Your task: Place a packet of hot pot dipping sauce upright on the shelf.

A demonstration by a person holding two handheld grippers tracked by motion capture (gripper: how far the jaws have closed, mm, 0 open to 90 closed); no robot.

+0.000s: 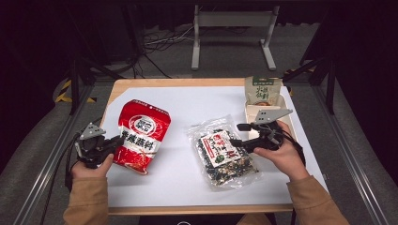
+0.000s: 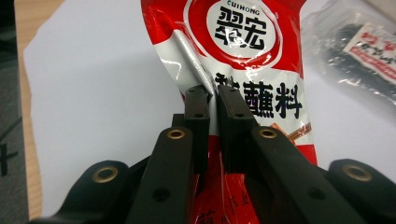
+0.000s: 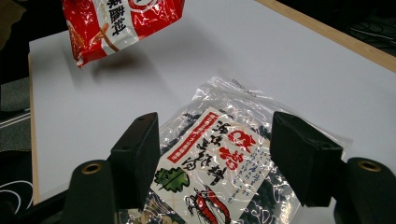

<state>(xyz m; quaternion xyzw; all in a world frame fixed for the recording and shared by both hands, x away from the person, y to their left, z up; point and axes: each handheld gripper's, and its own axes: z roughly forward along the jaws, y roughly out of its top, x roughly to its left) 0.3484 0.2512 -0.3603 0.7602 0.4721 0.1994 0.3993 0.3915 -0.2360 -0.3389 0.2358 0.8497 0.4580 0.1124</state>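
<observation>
The left gripper (image 2: 212, 100) is pinching the glossy red and white plastic seasoning pouch (image 1: 141, 136) by a fold of film at its side edge, its fingers (image 2: 198, 116) closed tight on the crease. The pouch is hanging clear of the white sheet-covered surface (image 1: 187, 110), casting a shadow on it in the right gripper view, and is sitting well to the left of the clear plastic bag of dark seaweed mix with a white and red label (image 1: 224, 152), which serves as the landmark here.

The pouch is looking light and soft, its film wrinkling and buckling around the grip. It is likely slick, so a thin pinch at the edge may be slipping or letting the pouch swing; a hold on the flat sealed seam would probably be firmer than one over the loose belly.

The right gripper (image 3: 217, 154) is hovering directly over the seaweed bag with its fingers (image 3: 306, 161) spread wide on either side of the label, gripping nothing. That bag is lying flat and looks crinkly and brittle inside, so it is calling for a gentle hold at its border. A green and beige snack pouch (image 1: 263, 90) is standing in a tray behind and to the right of the bag.
</observation>
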